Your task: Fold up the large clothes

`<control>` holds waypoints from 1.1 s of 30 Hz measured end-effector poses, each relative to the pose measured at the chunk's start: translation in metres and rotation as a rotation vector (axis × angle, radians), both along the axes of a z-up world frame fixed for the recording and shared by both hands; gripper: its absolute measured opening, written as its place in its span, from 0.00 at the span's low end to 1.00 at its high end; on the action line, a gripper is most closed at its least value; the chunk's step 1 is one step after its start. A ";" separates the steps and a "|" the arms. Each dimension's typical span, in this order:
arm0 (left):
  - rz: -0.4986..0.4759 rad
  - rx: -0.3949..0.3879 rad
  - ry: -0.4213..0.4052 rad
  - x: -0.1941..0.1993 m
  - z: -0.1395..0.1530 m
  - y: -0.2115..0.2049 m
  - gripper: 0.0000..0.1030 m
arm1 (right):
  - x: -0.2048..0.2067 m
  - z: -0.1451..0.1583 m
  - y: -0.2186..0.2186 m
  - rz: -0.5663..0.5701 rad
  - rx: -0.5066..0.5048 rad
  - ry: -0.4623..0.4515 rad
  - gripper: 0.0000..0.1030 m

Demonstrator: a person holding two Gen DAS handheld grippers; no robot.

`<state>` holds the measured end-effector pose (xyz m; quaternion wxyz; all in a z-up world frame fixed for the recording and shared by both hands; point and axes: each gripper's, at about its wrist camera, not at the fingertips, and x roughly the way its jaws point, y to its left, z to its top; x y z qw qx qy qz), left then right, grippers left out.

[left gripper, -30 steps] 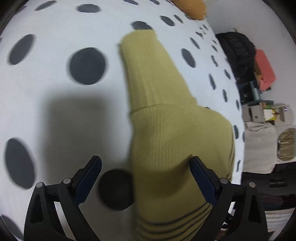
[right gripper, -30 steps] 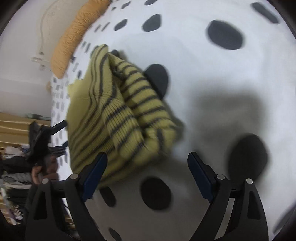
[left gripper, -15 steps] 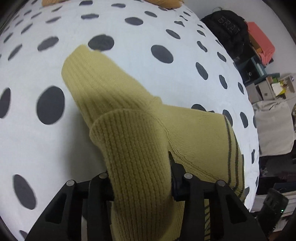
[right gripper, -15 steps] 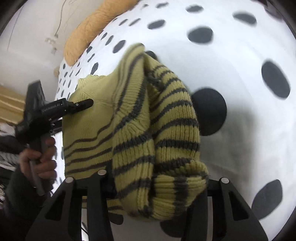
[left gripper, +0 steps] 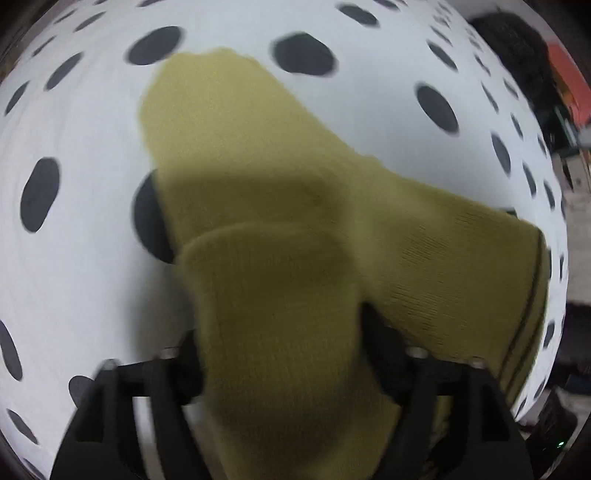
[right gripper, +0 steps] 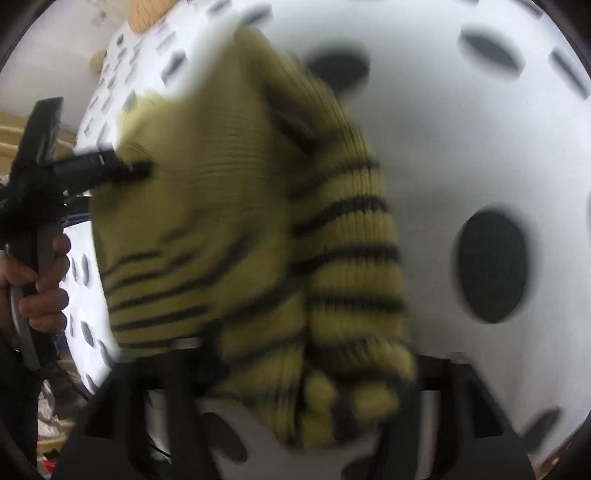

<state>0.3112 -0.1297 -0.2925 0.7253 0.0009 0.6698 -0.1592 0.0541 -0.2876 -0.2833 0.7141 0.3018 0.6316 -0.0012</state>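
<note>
Hiding both grippers' fingertips, blurred yellow sweater [left gripper: 280, 332], polka-dot sheet [left gripper: 74, 258]

A home bedroom: a bed [left gripper: 92, 295] with a white, black-dotted cover fills both views, an orange pillow [right gripper: 142, 16] at eleven o'clock, cluttered belongings [left gripper: 569, 122] at two.

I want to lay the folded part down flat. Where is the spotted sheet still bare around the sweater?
Bare spotted sheet lies beside the plain sleeve of the sweater in the left wrist view, and beside the striped bundle in the right wrist view. It is crowded where both grippers clamp knit, the left gripper and the right gripper.
</note>
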 end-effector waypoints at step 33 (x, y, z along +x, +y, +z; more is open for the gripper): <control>0.157 0.181 -0.042 -0.127 0.080 0.048 0.61 | 0.104 0.070 -0.024 0.063 -0.330 -0.103 0.00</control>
